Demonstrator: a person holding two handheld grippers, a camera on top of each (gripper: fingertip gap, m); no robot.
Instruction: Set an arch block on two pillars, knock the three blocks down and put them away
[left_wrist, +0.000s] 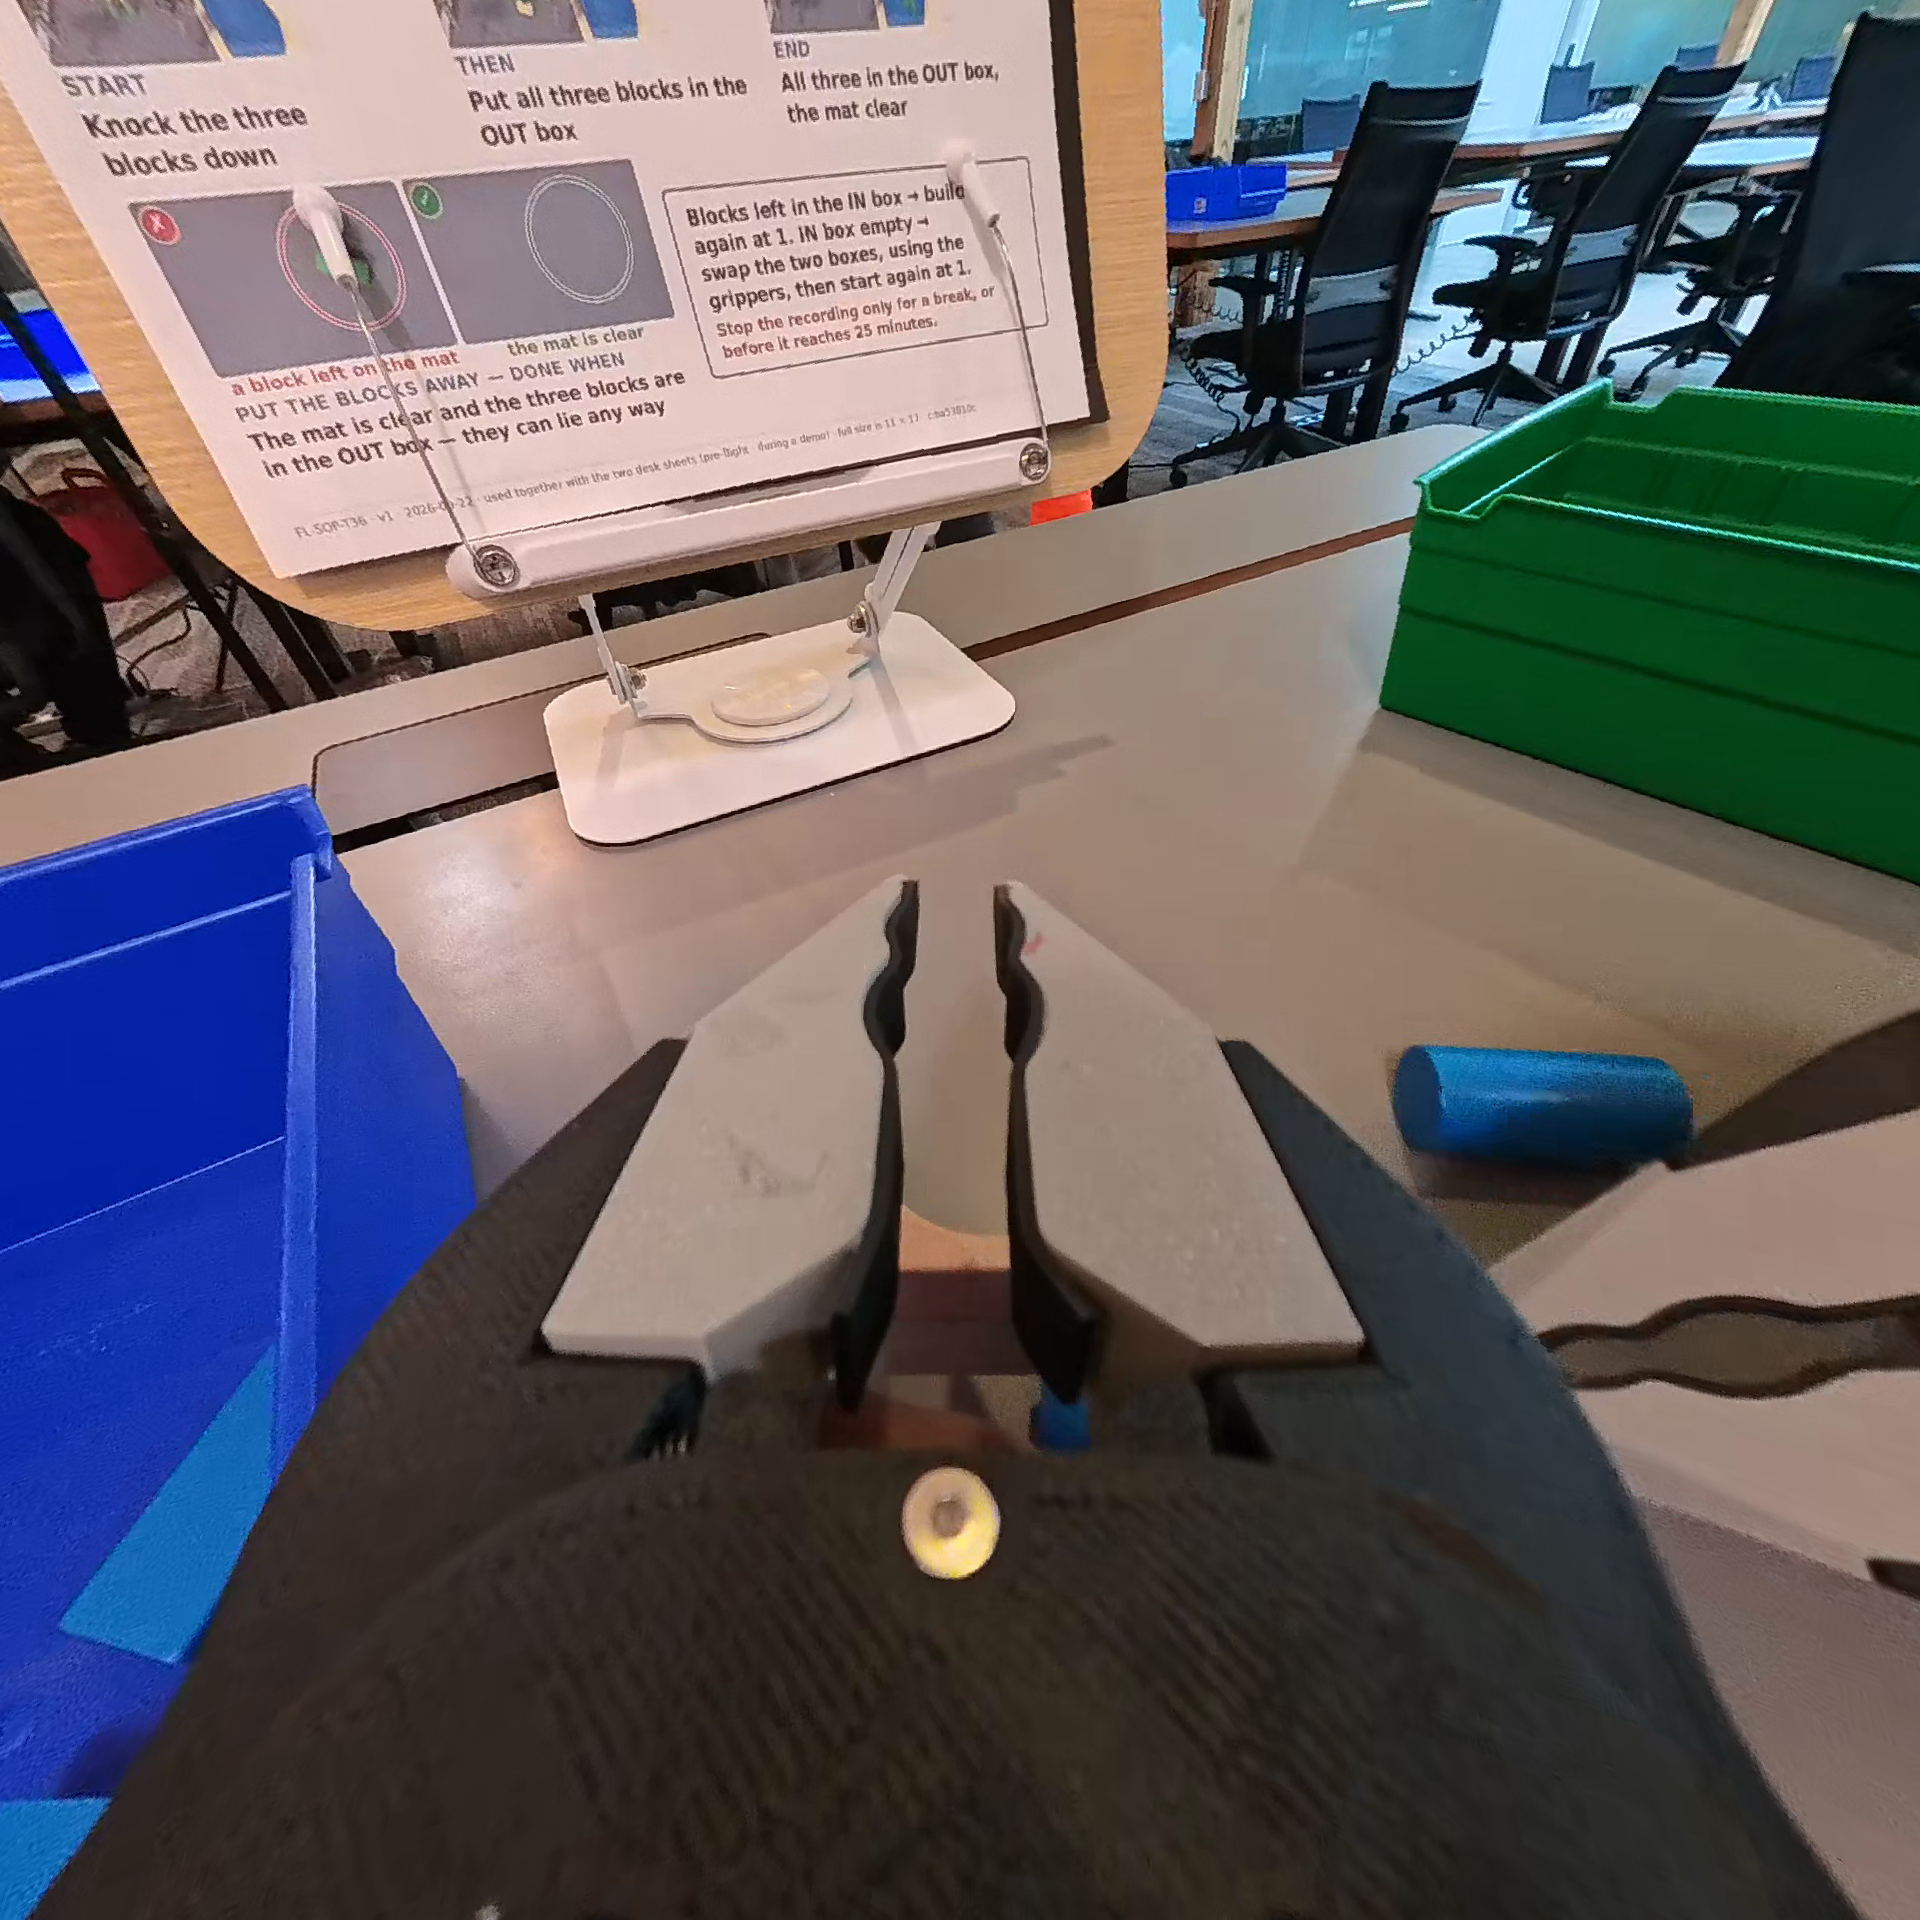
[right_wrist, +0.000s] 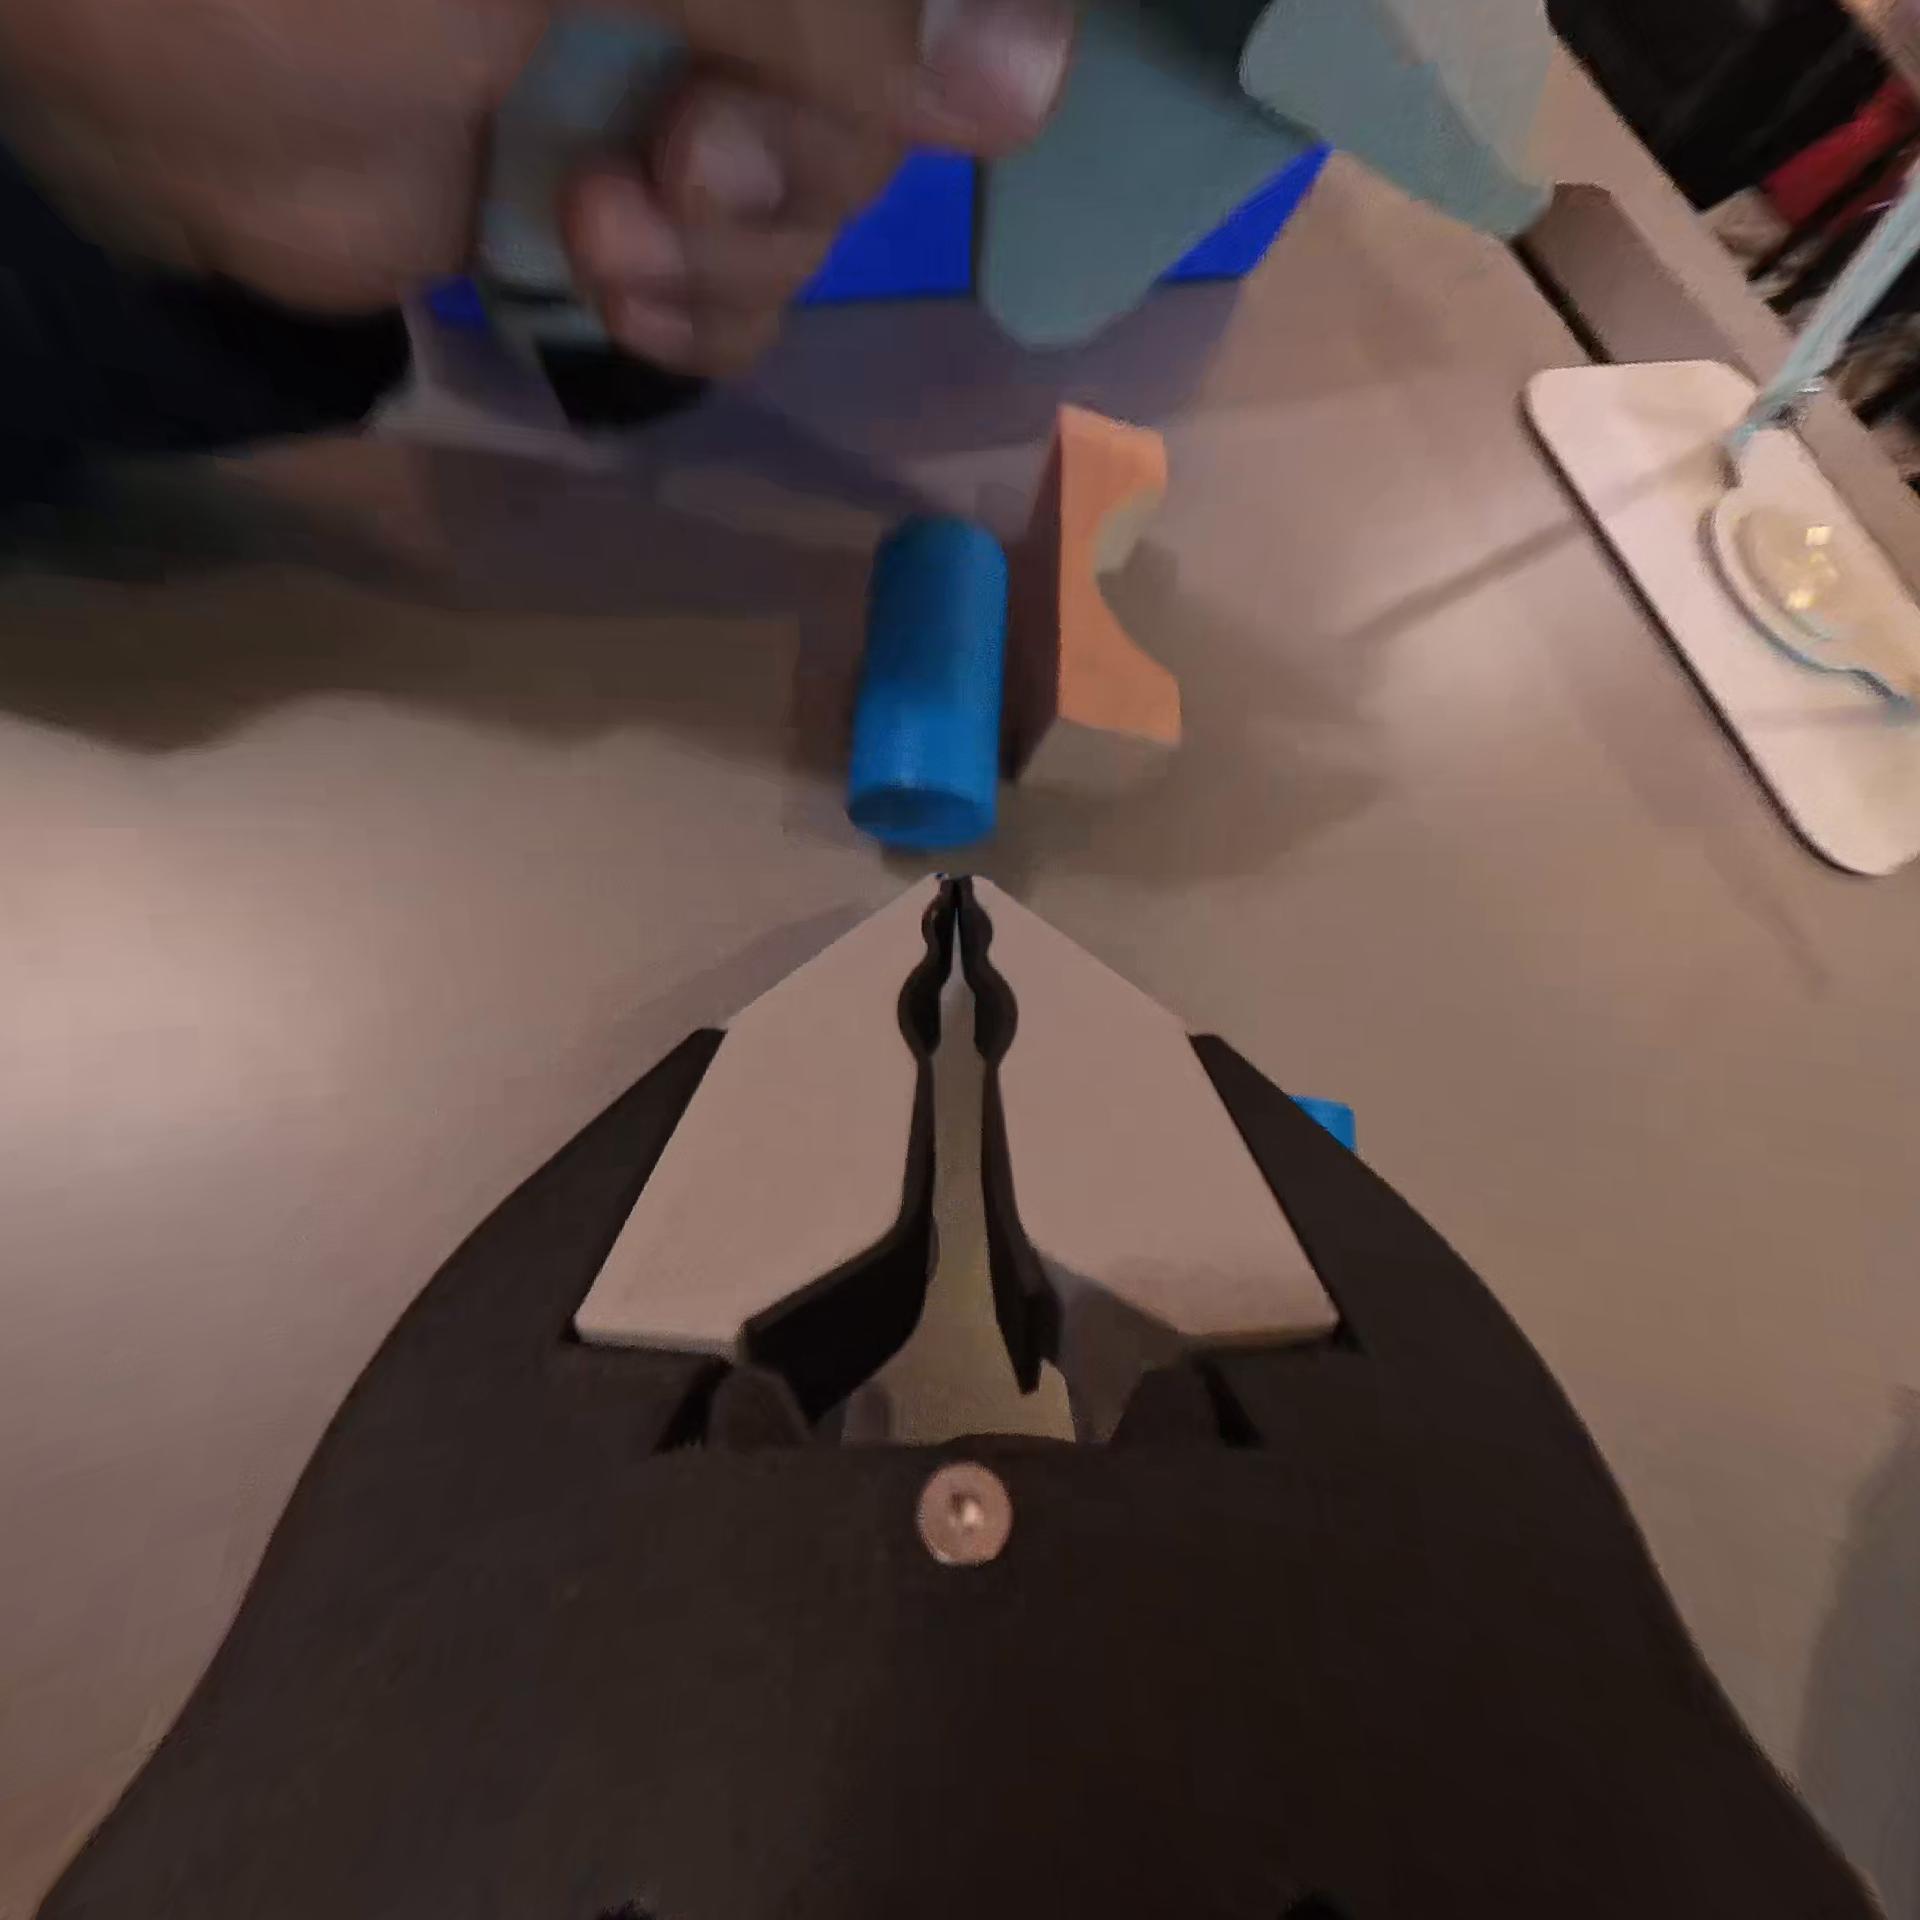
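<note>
Counted on the grey tabletop (right_wrist: 312, 1039): one blue cylinder block (right_wrist: 928, 681) on its side, one orange arch block (right_wrist: 1112, 592) tipped over and touching the cylinder's far flank, and a small piece of a further blue object (right_wrist: 1325, 1122) peeking from behind the right gripper's frame, too hidden to identify.

Two bins in the left wrist view: one blue bin (left_wrist: 156, 1143) just left of the left gripper, one green bin (left_wrist: 1662, 644) well beyond the cylinder (left_wrist: 1543, 1103), toward the far right. One white document stand (left_wrist: 779, 717) with one instruction sheet (left_wrist: 582, 249) straight beyond the left gripper.

Two grippers. Left gripper (left_wrist: 956, 894): fingers a narrow gap apart, only tabletop visible between them, hovering near the blue bin, well apart from the cylinder. Right gripper (right_wrist: 954, 883): fingertips pressed together on nothing, tip just short of the cylinder's near end; actual contact not discernible through the blur.

Several black office chairs (left_wrist: 1351, 260) behind the stand.
</note>
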